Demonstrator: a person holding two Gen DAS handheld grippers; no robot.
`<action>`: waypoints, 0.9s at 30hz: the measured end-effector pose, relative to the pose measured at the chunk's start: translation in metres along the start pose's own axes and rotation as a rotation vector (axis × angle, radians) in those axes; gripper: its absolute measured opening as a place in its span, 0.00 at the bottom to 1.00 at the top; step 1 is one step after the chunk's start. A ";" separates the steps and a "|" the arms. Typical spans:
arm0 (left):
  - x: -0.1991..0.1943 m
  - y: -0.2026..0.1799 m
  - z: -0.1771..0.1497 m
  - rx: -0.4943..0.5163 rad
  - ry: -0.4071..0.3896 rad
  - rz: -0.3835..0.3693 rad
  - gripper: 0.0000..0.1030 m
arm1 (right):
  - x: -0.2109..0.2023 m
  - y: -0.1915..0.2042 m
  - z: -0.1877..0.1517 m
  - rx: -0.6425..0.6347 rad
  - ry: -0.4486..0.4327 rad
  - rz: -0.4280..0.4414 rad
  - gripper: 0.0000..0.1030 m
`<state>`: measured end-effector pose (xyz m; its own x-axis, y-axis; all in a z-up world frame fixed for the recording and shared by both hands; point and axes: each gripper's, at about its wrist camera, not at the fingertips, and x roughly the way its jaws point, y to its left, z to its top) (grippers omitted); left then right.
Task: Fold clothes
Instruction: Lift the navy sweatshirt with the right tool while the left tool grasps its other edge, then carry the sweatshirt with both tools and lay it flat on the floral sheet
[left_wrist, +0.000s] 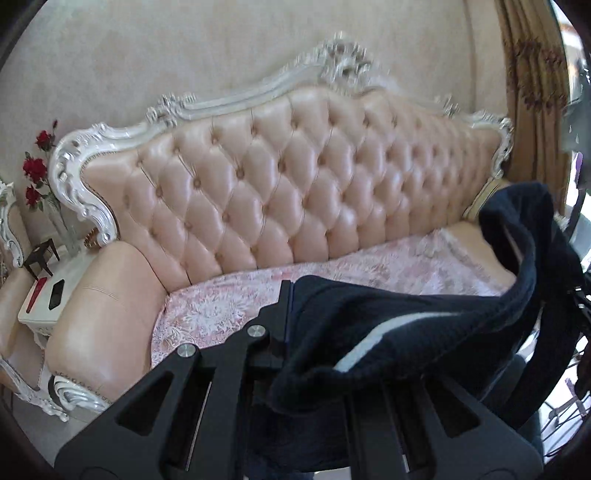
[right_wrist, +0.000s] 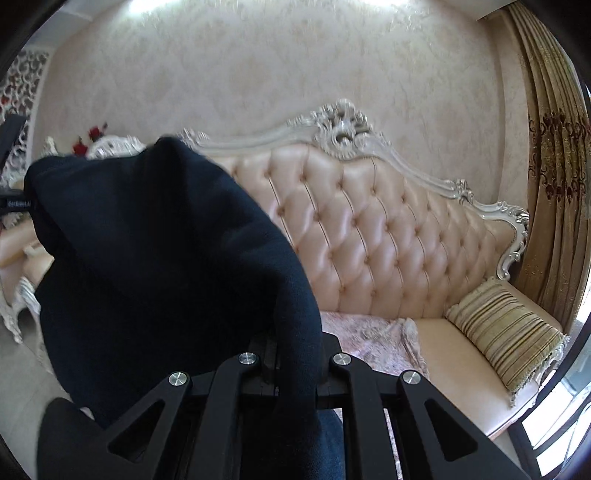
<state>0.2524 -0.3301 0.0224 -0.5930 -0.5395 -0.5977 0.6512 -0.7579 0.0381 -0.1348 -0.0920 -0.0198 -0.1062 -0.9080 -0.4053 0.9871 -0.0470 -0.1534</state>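
- The left black two-finger gripper (left_wrist: 295, 314) has its fingers pressed together on an edge of the dark navy knitted garment with a pale stripe (left_wrist: 406, 332), which drapes over the right finger and hides it.
- From that grip the garment runs rightward and upward in the left wrist view, held in the air above the sofa seat, its far end rising to a rounded fold near the right edge.
- The right black two-finger gripper (right_wrist: 291, 354) is likewise closed on the same dark navy knitted garment (right_wrist: 166, 258); the cloth spills over the fingers and billows up to the left, covering much of that side of the view.
- Beneath the garment lies a pink floral patterned throw (left_wrist: 221, 306) spread over the seat of the sofa.
- The pale pink tufted leather sofa with a carved white and silver frame (left_wrist: 295, 177) stands against a cream patterned wall (left_wrist: 184, 55).
- A gold and cream striped cushion (right_wrist: 506, 332) leans at the sofa's right end, near gold curtains with dark red motifs (right_wrist: 554, 166).
- Left of the sofa, a white side table (left_wrist: 48, 295) carries a clear vase of red roses (left_wrist: 37, 173) and a small black object.
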 end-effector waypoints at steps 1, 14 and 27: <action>0.020 0.000 0.003 0.005 0.024 0.002 0.06 | 0.015 -0.001 -0.002 -0.007 0.011 -0.011 0.10; 0.344 -0.015 0.027 0.058 0.432 0.020 0.06 | 0.276 -0.042 -0.031 -0.024 0.286 -0.067 0.10; 0.517 -0.001 -0.037 -0.031 0.599 0.023 0.09 | 0.456 -0.039 -0.098 -0.069 0.536 0.002 0.10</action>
<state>-0.0373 -0.5951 -0.3161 -0.2141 -0.2485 -0.9447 0.6800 -0.7322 0.0385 -0.2332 -0.4633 -0.2866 -0.1691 -0.5674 -0.8059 0.9790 -0.0018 -0.2041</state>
